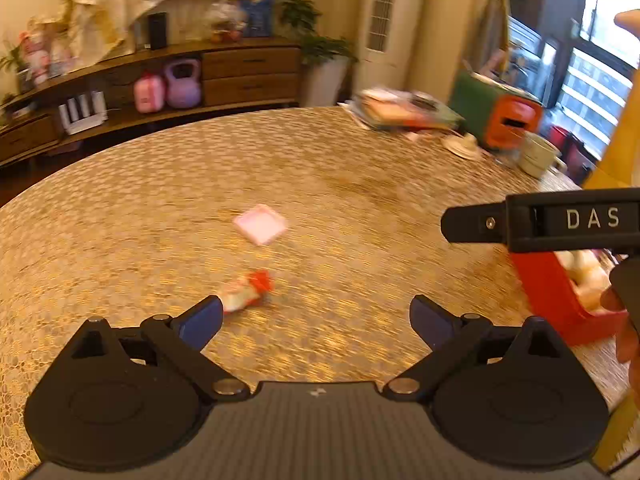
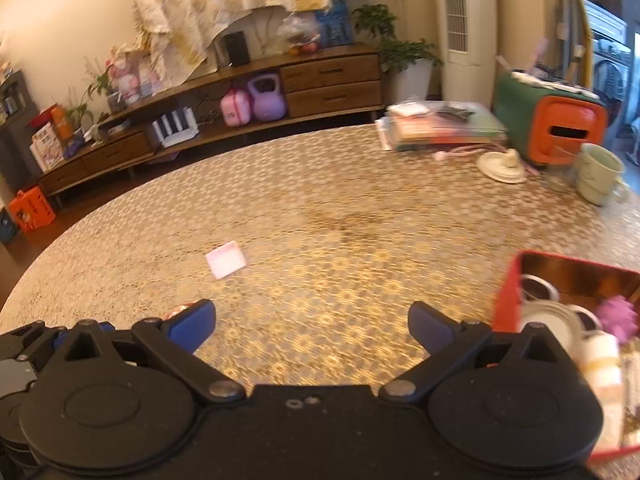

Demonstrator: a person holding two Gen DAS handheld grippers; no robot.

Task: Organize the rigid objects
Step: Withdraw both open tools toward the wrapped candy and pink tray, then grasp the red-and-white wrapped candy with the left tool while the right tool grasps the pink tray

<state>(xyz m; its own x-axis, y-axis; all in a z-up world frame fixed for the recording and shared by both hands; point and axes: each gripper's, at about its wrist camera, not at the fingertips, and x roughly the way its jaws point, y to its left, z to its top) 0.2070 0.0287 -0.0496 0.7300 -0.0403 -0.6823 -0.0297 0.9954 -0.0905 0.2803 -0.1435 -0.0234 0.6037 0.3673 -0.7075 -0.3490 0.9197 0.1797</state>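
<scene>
A: Surface?
B: Round table (image 2: 320, 216), gold patterned cloth.

A: Lying on it?
B: Pink square pad (image 2: 226, 265) mid-left; red-capped wrapped item (image 1: 248, 291) nearer. Red tin (image 2: 505, 304) near right. Far right: book stack (image 2: 440, 126), saucer (image 2: 502, 168), stacked mugs (image 2: 598, 174), green-orange box (image 2: 552, 124).

The middle of the gold-patterned round tablecloth (image 2: 340, 208) lies open, broken only by a small flat pink square packet (image 2: 226, 260) left of centre and a red-and-white wrapped snack (image 1: 246, 294) at lower centre. A red rectangular tin (image 2: 505, 300) blocks the lower right; stacked books (image 2: 440, 126) and pale green mugs (image 2: 598, 174) crowd the upper right.
</scene>
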